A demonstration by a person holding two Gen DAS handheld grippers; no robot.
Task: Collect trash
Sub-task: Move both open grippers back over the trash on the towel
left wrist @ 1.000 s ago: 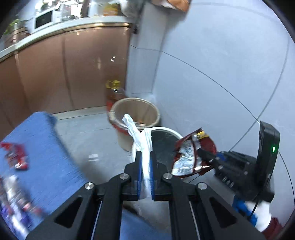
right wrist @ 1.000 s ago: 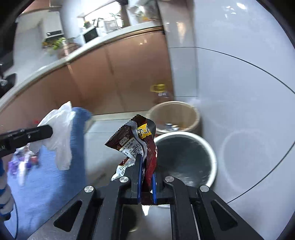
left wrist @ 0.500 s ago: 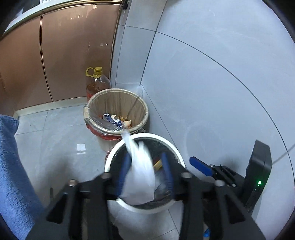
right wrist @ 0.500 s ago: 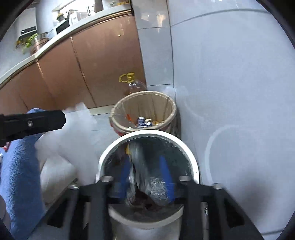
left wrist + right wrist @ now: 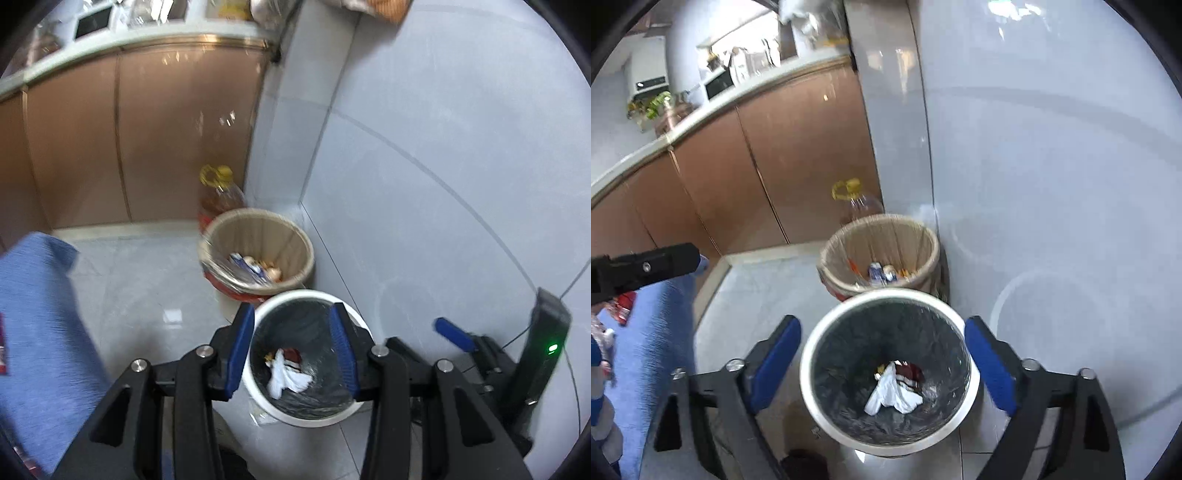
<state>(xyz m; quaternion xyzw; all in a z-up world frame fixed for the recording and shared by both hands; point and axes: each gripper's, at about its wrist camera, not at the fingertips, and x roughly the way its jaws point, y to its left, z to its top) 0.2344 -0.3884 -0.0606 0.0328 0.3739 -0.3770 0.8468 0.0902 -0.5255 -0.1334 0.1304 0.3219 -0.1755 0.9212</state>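
Tissue (image 5: 892, 393) half-hides red wrapper (image 5: 913, 371) in bin (image 5: 812, 354); both tongs (image 5: 291, 349) (image 5: 882, 363) just spread, empty.

White bin (image 5: 812, 384): smooth plastic-looking rim, lined with a crinkly, glossy black film.
Plastic bag (image 5: 892, 393): thin white film, crumpled, soft sheen.
Snack wrapper (image 5: 911, 373): shiny red foil-like film.
Tan bin (image 5: 923, 254): matt beige wall, clear wrinkled liner over the rim.
Oil bottle (image 5: 221, 195): clear plastic, yellow cap and handle.
Wall (image 5: 1052, 184): large pale tiles, smooth and highly glossy.
Floor (image 5: 147, 280): polished light tiles, reflective.
Cabinet doors (image 5: 798, 147): smooth brown panels, satin gloss.
Blue cloth (image 5: 40, 332): woven, matt, faintly ribbed.
Left tool (image 5: 291, 350): matt black plastic arms, blue rubbery pads, bright metal screws.
Right tool (image 5: 882, 365): matt black plastic arms, blue rubbery pads, bright metal screws.
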